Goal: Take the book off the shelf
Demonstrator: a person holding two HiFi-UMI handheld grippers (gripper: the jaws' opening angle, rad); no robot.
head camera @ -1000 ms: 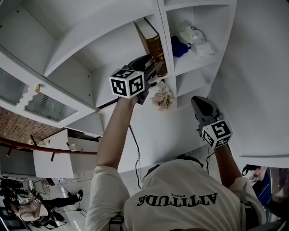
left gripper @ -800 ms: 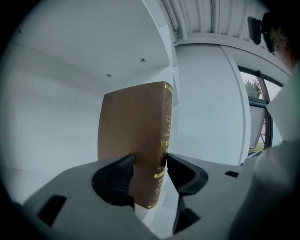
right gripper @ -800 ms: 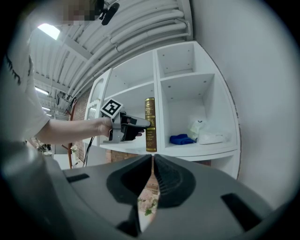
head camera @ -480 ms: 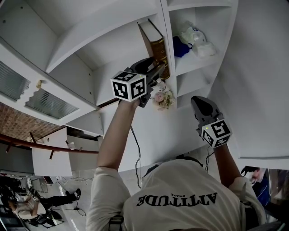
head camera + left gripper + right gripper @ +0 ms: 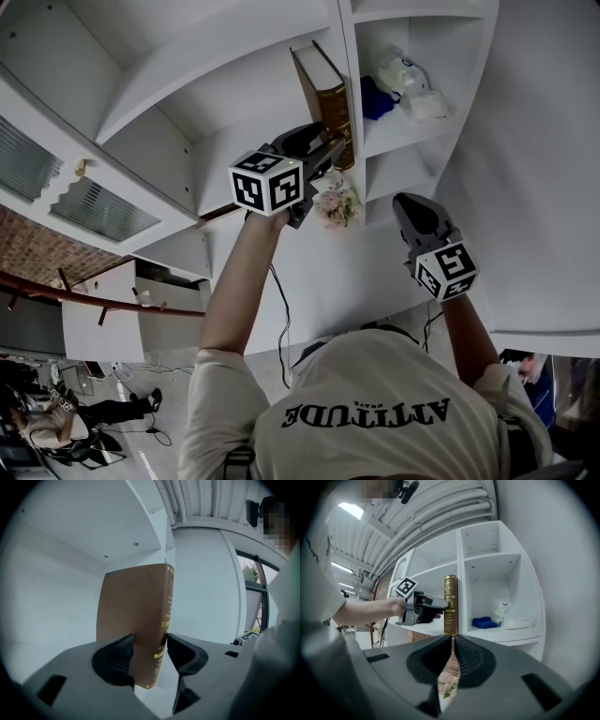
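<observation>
A white shelf unit (image 5: 234,42) with open compartments fills the view, under a ceiling with white pipes (image 5: 440,508). The brown hardcover book with gold print on its spine (image 5: 326,89) stands upright, right beside a divider of the shelf unit. The left gripper (image 5: 323,152) has its jaws clamped on it, one on the cover and one by the spine. The right gripper (image 5: 412,211) is lower, its jaws pressed together and empty. A blue cloth (image 5: 375,97) lies in the next compartment. The spine print is too small to read. In the head view the left gripper covers part of the book.
</observation>
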